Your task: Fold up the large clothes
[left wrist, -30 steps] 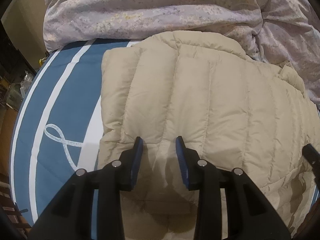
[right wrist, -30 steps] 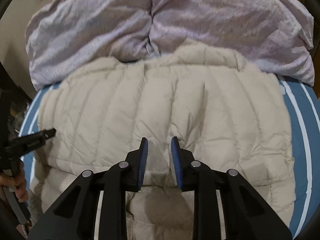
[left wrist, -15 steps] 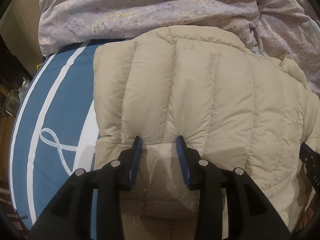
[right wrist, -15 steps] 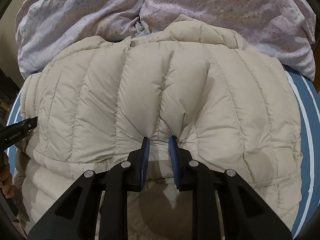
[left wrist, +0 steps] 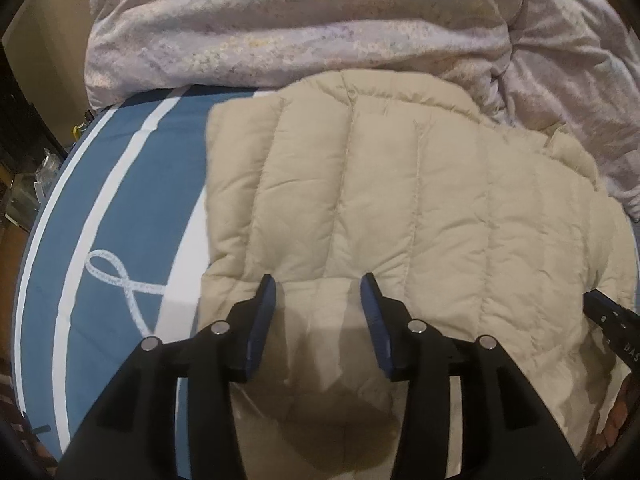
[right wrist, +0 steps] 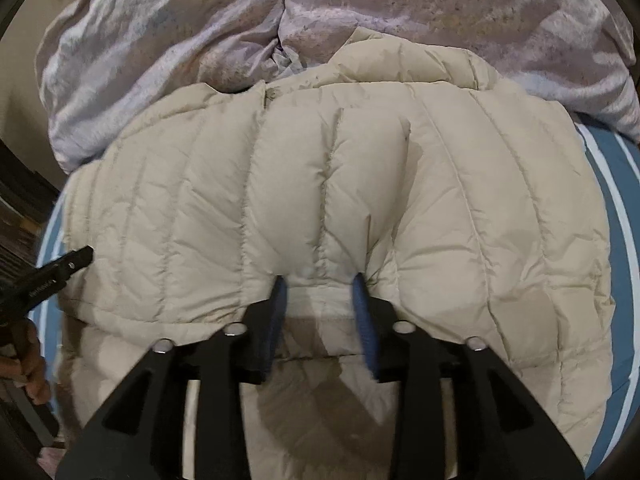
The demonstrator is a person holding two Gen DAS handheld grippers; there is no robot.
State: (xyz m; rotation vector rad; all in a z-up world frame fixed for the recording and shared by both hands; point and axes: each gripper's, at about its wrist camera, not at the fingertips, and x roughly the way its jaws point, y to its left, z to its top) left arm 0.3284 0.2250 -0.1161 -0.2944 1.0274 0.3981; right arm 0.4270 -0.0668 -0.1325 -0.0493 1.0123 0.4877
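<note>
Left wrist view. Cream quilted puffer jacket (left wrist: 420, 208) lies on the bed, on a blue bedsheet with white stripes and a white loop motif (left wrist: 120, 216), its far edge against a rumpled lilac floral duvet (left wrist: 280, 28). Upper layer is doubled over a lower one; the folded edge runs just ahead of the fingertips. Left hand-held gripper (left wrist: 318, 290): blue-padded jaws stand apart, nothing between them but the jacket surface underneath. Tip of the other tool (left wrist: 612, 320) shows at the right edge, with white lettering, only "DAS" readable.

Right wrist view. Same jacket (right wrist: 460, 208), duvet (right wrist: 400, 4) behind, sheet (right wrist: 616, 208) visible on the right. Right hand-held gripper (right wrist: 318, 284): jaws apart, tips pressed into the fold edge, with the padding bulging either side; not clamped. Left tool's tip (right wrist: 60, 268) is at the far left, its print too small to read.

Judgement: one fold across the jacket appears laid; step in hand is releasing or pressing it flat. Next move likely calls for a fresh grip at a side edge and a second fold, squeezing trapped air out so the padding does not spring open. No brand label visible on the jacket.
</note>
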